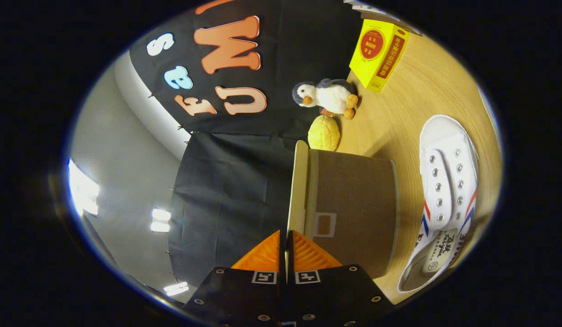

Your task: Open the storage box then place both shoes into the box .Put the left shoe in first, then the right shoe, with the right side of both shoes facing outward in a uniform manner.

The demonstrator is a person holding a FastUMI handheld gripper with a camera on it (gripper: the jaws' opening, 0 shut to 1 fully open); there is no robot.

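Hand-held gripper (286, 232) pinches the storage box (353, 204) lid edge on the wooden table (399, 118).

Bkgd: black cloth booth wall (235, 181), pinned along edges. Beyond it grey room wall (121, 181) w/ white curved band (149, 113). Bright rectangular lights (83, 188) glare on grey side. Light wood-grain tabletop (399, 118) meets the cloth.

Cloth-walled booth (226, 190), wooden table (399, 113)
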